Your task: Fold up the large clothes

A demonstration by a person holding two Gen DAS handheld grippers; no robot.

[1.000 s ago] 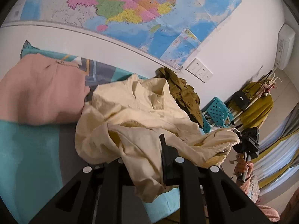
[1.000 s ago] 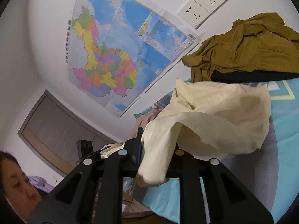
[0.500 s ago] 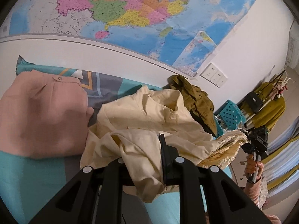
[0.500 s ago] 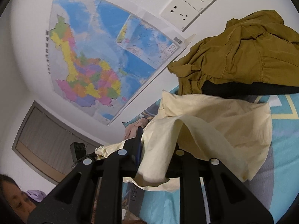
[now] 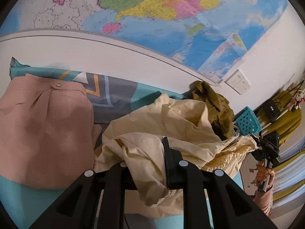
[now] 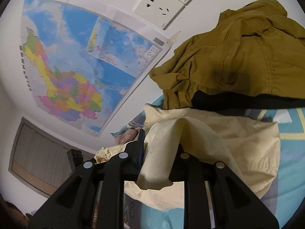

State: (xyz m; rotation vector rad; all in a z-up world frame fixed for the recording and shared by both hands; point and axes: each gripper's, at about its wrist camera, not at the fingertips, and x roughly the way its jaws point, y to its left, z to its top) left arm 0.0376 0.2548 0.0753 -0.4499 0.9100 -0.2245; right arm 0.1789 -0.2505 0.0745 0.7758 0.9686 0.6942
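Nearest in the left wrist view, the left gripper (image 5: 146, 164) has its two fingers pinched on a fold of the cream garment (image 5: 171, 122), with loose cloth draping down between and below them at 6 o'clock. In the right wrist view the right gripper (image 6: 160, 152) likewise clamps a bunched edge of the same cream garment (image 6: 219, 133), the fabric spilling over its fingers toward 6 o'clock. The garment is lifted at both held ends, while its middle lies crumpled on the teal bedspread (image 5: 13, 200). From the left camera, the right gripper (image 5: 266, 148) appears at 3 o'clock, a hand (image 5: 264, 173) around its handle and the gathered cream edge reaching to it. Touching the cream garment at 9 o'clock lies a flat pink garment (image 5: 45, 131). Beyond, at 1 o'clock, an olive jacket (image 5: 215, 105) sits heaped against the wall, its edge overlapping the cream cloth. A teal perforated basket (image 5: 247, 122) stands past the jacket. Farthest, a coloured wall map (image 5: 152, 9) spans 12 o'clock, with white wall sockets (image 5: 238, 81) just beside its lower corner.
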